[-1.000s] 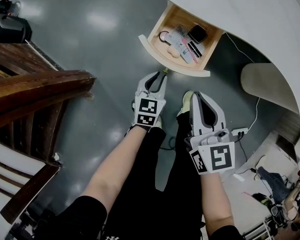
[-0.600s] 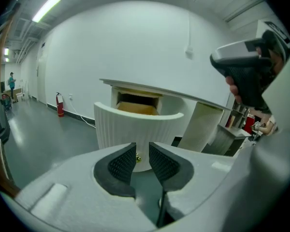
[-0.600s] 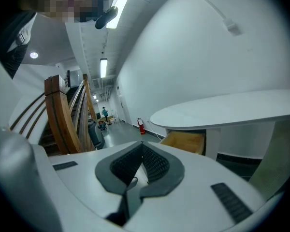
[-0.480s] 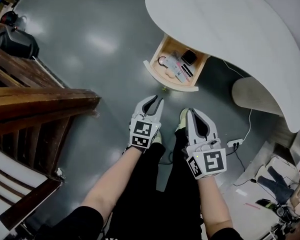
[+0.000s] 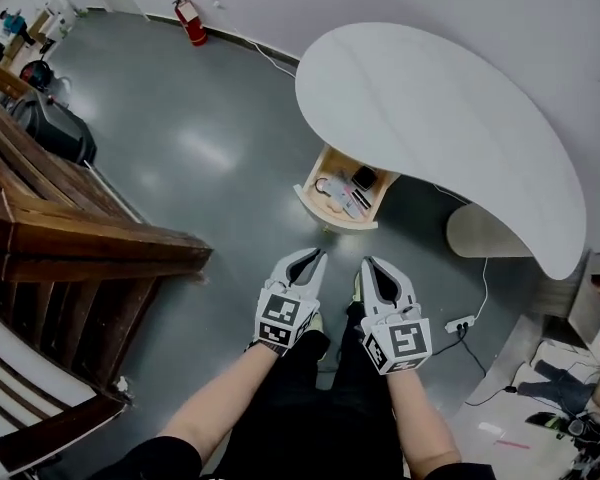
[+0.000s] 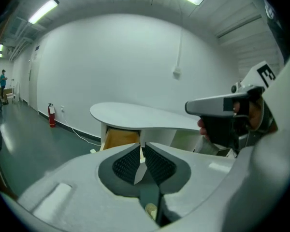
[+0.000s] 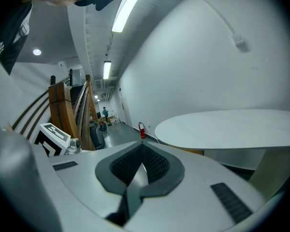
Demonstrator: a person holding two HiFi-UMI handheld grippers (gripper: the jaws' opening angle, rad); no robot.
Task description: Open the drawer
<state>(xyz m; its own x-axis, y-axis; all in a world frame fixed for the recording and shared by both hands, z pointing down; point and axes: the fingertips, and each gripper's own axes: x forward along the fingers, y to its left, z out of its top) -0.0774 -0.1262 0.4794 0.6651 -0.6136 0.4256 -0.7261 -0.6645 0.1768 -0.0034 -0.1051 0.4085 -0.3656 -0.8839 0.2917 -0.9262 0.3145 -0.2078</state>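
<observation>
Judging by how things lie, the opening itself looks done: the pale wooden drawer (image 5: 329, 217) stands pulled well out from under the white, rounded tabletop (image 5: 440, 118), its inside open to you from above. You can see loose small items lying in it, among them a small dark rectangular object (image 5: 365, 177); the rest are too small to name.

Your left gripper (image 5: 318, 257), white with a black-and-white marker cube, hangs over the grey polished floor (image 5: 210, 148), well apart from the drawer front. Its jaws have just been closing and now stand drawn together at the tips, with nothing between them. Your right gripper (image 5: 365, 264), built the same way, sits just beside it, jaws also pressed together and empty. Neither touches the drawer or the table.

Nothing more of the pull seems left to you. If you want it out further, you would have to go back in for the front panel, since both tools are clear of it now.
</observation>
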